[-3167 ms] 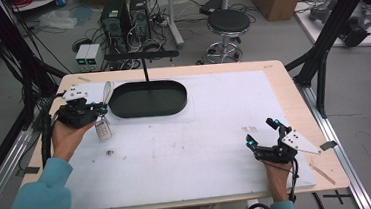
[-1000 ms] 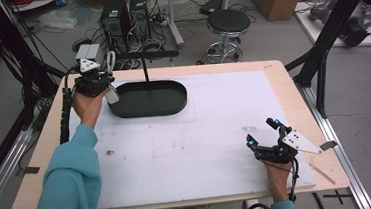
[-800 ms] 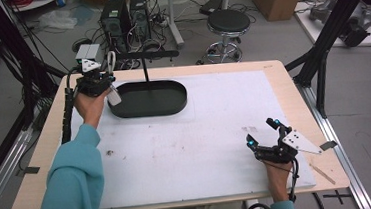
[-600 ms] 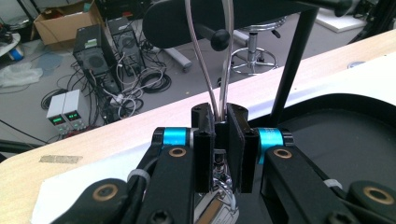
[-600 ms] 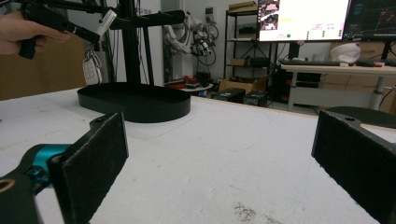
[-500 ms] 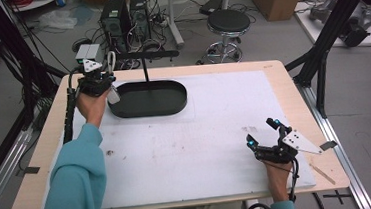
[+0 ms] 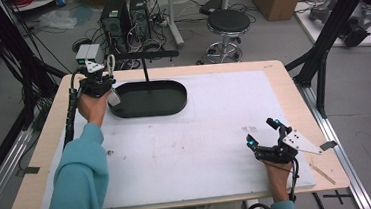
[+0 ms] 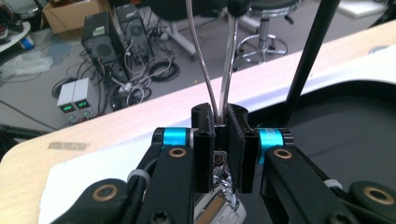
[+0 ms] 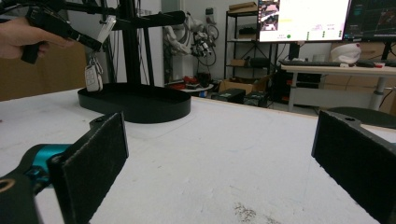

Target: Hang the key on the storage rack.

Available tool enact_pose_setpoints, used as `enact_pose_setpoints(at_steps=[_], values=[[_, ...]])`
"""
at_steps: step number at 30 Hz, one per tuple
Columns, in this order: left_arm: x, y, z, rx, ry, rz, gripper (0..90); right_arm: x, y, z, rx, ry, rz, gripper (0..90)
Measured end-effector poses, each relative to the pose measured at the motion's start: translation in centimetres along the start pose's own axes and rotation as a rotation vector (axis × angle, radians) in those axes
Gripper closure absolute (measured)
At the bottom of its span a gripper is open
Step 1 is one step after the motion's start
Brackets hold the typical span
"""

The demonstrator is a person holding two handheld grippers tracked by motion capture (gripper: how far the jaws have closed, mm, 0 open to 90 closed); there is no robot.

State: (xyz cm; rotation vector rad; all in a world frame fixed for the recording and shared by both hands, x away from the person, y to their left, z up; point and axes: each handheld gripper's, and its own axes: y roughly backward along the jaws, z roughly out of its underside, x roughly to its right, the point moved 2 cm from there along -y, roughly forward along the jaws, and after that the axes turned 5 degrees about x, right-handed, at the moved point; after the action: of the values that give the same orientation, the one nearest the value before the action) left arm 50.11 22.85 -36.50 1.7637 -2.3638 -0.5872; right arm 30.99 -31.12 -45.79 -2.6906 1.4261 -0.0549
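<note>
A black stand has an oval base, a thin pole and a horizontal bar. My left gripper is raised beside the bar's left end, shut on a silver metal loop that sticks up from its jaws. In the left gripper view the loop rises from the closed gripper towards the bar's end. A white key fob hangs below, over the base's left rim. My right gripper rests open on the mat at the front right, jaws wide apart. Far off, the fob dangles.
A white mat covers most of the wooden table. Black frame posts stand at both sides. Behind the far edge are computer cases and a stool on the floor.
The left gripper has carried the fob from the mat left of the base up and back to the bar's left end, rising slightly in the last second. The right gripper has stayed put.
</note>
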Motion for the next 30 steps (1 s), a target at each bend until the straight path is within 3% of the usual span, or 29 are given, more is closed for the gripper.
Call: enact_pose_setpoints(at_steps=[10, 13, 17, 20, 22, 24, 26, 28, 30], values=[[0.0, -0.3, 0.3, -0.020, -0.003, -0.005, 80.8, 0.0, 0.0, 0.0, 0.003, 0.003, -0.001, 3.0], [-0.3, -0.2, 0.3, -0.007, 0.020, 0.013, 78.4, 0.0, 0.0, 0.0, 0.004, 0.006, -0.002, 3.0], [-0.8, -0.1, 0.2, 0.039, 0.013, 0.057, 56.5, 0.0, 0.0, 0.0, 0.002, 0.004, -0.001, 3.0], [-1.0, 0.0, 0.2, 0.035, 0.015, 0.054, 31.3, 0.0, 0.0, 0.0, 0.003, 0.005, 0.000, 3.0], [-1.2, 0.4, 0.2, 0.060, 0.037, 0.106, 19.7, -0.1, 0.0, 0.0, -0.004, -0.006, -0.002, 3.0], [-1.2, 0.9, 0.1, 0.093, 0.096, 0.141, 4.0, 0.0, 0.0, 0.0, 0.002, 0.003, -0.001, 3.0], [-1.1, 1.9, -0.3, 0.117, 0.136, 0.178, 1.7, 0.0, 0.0, 0.0, 0.002, 0.003, 0.000, 3.0], [-0.9, 3.0, -0.5, 0.166, 0.106, 0.197, 1.6, 0.0, 0.0, 0.0, 0.002, 0.003, -0.001, 3.0], [-0.7, 4.1, -0.6, 0.185, 0.097, 0.248, 1.6, 0.0, 0.0, 0.0, 0.003, 0.002, 0.000, 3.0]])
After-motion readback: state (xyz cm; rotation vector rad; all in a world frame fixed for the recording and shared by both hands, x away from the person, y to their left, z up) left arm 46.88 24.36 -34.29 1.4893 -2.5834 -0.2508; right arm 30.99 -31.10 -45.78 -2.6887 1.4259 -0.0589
